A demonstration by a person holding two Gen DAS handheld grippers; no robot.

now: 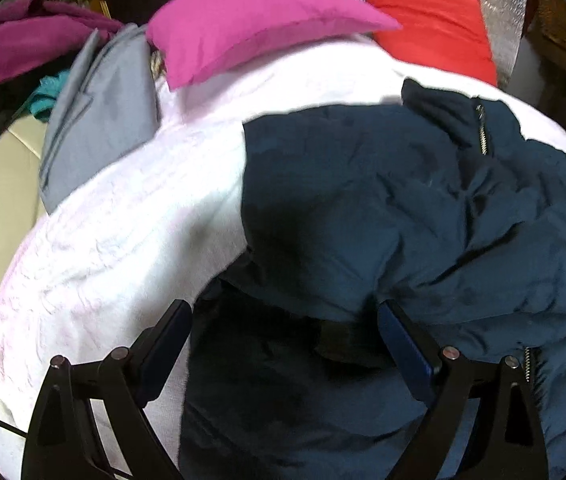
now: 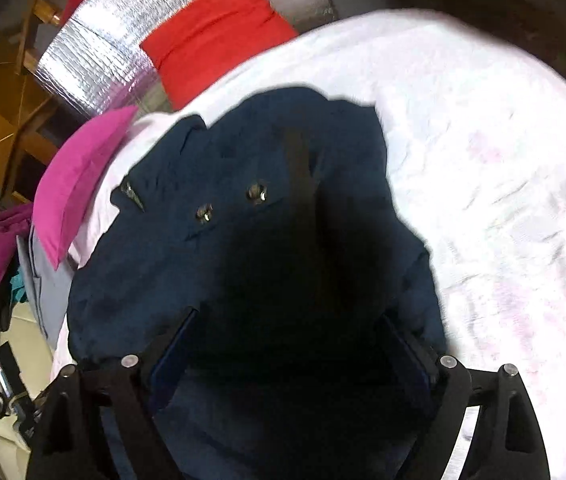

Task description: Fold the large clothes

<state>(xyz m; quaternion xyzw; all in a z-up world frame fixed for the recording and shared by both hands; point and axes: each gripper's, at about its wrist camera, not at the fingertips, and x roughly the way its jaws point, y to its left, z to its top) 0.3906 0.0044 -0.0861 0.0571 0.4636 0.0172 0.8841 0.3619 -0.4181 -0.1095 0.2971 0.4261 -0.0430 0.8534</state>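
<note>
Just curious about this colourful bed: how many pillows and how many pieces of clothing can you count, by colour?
Pink pillow: 1
Red pillow: 1
Navy jacket: 1
Grey garment: 1
Magenta garment: 1
Teal garment, mostly hidden: 1
Total: 6

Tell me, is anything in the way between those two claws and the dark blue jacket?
Nothing visible. Both the left gripper and the right gripper stand open right over the jacket, which lies on the white sheet. The pink pillow sits further back.
</note>
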